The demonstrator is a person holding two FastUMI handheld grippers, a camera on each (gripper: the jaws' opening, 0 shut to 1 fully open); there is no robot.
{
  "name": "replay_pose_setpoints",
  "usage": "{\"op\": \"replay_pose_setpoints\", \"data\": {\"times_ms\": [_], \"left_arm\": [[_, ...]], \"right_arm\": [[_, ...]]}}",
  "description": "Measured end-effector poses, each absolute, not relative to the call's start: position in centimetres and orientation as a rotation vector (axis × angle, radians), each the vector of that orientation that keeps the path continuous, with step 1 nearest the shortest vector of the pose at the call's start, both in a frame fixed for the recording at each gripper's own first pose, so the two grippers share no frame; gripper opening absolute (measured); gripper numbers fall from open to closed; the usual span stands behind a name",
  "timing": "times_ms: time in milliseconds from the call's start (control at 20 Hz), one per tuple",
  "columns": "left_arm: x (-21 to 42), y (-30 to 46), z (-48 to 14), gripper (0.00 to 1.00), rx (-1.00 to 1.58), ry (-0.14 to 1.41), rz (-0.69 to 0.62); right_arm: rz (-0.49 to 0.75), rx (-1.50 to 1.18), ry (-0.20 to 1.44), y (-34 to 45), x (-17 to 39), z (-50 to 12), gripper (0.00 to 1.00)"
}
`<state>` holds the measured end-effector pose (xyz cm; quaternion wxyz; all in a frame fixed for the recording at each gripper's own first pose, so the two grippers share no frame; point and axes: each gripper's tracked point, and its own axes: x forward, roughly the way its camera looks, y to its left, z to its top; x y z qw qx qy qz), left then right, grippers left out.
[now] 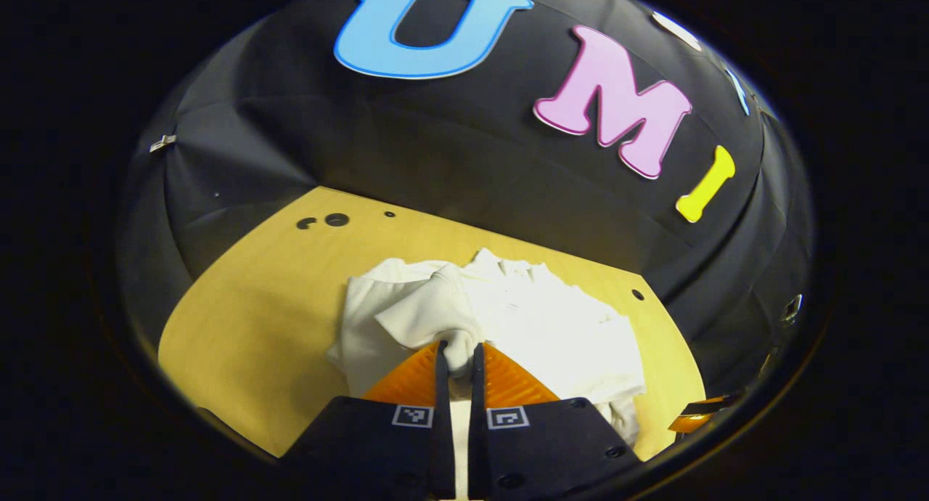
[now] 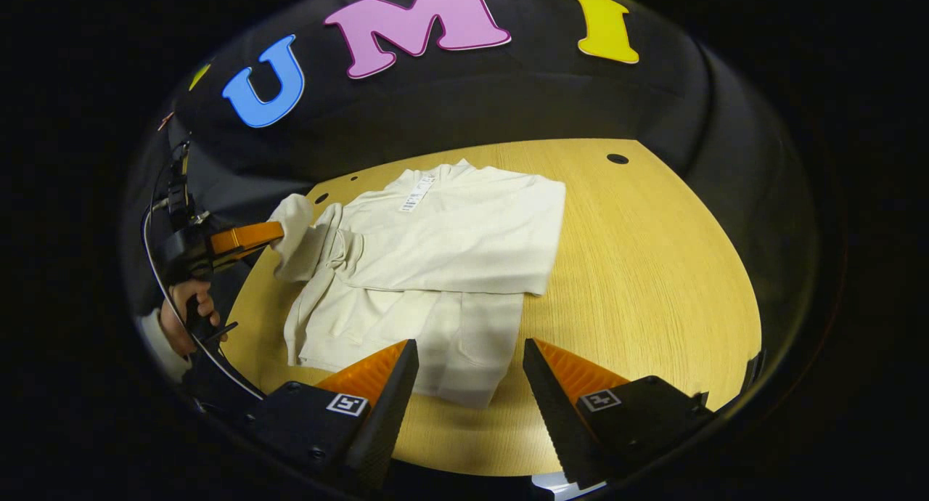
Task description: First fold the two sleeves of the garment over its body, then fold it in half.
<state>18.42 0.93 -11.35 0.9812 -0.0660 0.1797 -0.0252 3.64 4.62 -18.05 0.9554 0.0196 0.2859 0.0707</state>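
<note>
One sleeve already lies across the garment (image 2: pixel 450 239), spread on the table (image 2: pixel 653 269). My left gripper (image 1: pixel 457 359) has its jaws clenched on the other sleeve's cuff (image 2: pixel 290 218), lifted. Right gripper (image 2: pixel 470 356) hangs released. Second sleeve fold in hand; next I'd carry it inward over the body.

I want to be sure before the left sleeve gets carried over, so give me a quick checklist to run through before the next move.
1. Left gripper shut on the sleeve: ok.
2. Sleeve lifted off the table: ok, seen in the right gripper view.
3. Other sleeve already folded over the garment: ok.
4. Right gripper open and off the cloth: ok.
5. Body lying flat without bunching: not ok, rumpled near the held sleeve.
6. Grip holds one layer only: cannot tell.
</note>
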Motion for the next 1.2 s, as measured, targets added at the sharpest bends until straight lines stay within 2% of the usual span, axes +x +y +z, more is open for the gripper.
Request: {"op": "replay_pose_setpoints", "data": {"times_ms": [400,750,800,850,900,950,1000,1150,1200], "left_arm": [[21.0,-8.7,-15.1,0.12,-0.074,0.431,-0.09],[23.5,-11.4,-19.5,0.12,-0.008,0.492,-0.044],[23.7,-11.7,-20.2,0.13,0.003,0.507,-0.04],[24.0,-11.6,-20.9,0.23,0.019,0.523,-0.028],[24.1,-11.2,-21.3,0.17,0.04,0.532,-0.011],[24.2,-10.9,-22.0,0.31,0.067,0.545,0.008],[24.1,-10.9,-22.5,0.29,0.086,0.555,0.006],[23.6,-11.4,-22.8,0.84,0.138,0.56,-0.024],[23.2,-11.9,-22.9,0.86,0.142,0.565,-0.05]], "right_arm": [[0.195,0.074,0.662,2.4,5.5,-20.7,0.9],[0.251,0.118,0.718,1.6,7.4,-21.7,0.9],[0.257,0.12,0.718,1.7,7.5,-21.6,0.9],[0.261,0.117,0.72,1.7,7.5,-21.6,0.9],[0.262,0.114,0.725,1.8,7.4,-21.9,0.9],[0.258,0.111,0.729,1.6,7.5,-22.1,0.9],[0.254,0.108,0.73,1.6,7.5,-22.2,0.9],[0.24,0.113,0.72,1.9,7.4,-22.0,0.9],[0.231,0.12,0.715,1.9,7.3,-21.9,0.9]]}}
